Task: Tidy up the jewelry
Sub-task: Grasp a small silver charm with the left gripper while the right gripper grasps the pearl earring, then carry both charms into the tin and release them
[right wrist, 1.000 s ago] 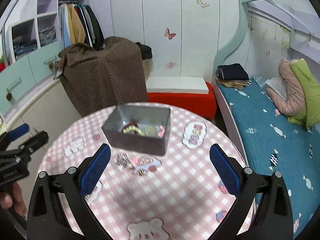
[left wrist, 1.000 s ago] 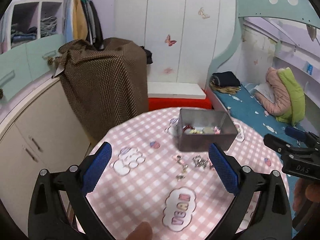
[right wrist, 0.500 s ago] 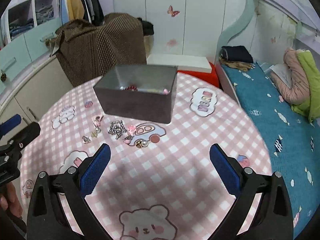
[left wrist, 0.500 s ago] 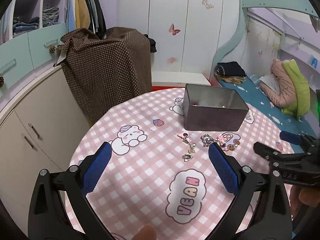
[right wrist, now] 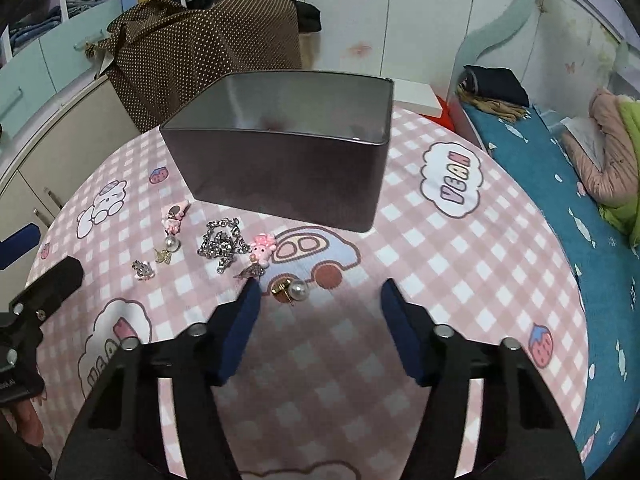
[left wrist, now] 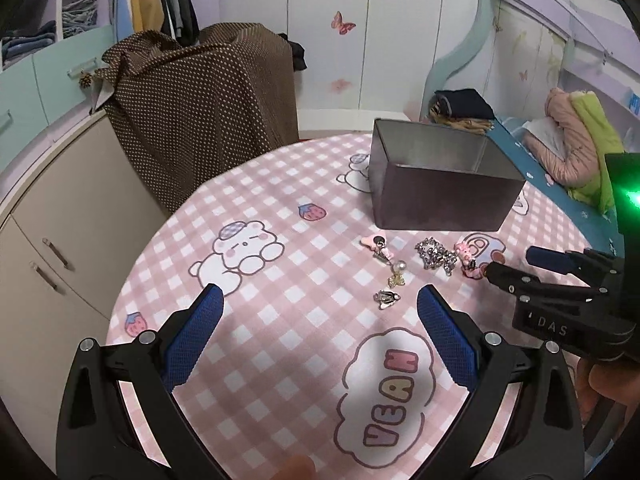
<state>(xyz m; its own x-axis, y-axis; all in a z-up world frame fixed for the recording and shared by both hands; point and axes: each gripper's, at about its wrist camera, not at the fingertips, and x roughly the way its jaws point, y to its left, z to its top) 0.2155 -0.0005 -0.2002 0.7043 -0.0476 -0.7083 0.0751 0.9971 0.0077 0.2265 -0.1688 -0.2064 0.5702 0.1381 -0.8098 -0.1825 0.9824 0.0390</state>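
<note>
Right gripper [right wrist: 320, 294] held open low over pink checked tablecloth [right wrist: 460, 280], pearl stud earring [right wrist: 294, 291] between fingers; left gripper [left wrist: 320, 312] open, empty; jewelry pieces [right wrist: 222, 242] scattered before grey tin box [right wrist: 288, 176]; "VEAN" printed on cloth, "DAS" read on right gripper body.

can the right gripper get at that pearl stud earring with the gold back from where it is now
Probably yes. The right gripper is open, and the pearl stud earring with the gold back lies loose on the pink checked tablecloth just inside its left finger. Nothing covers it; the silver chain and grey metal box lie farther off.
</note>
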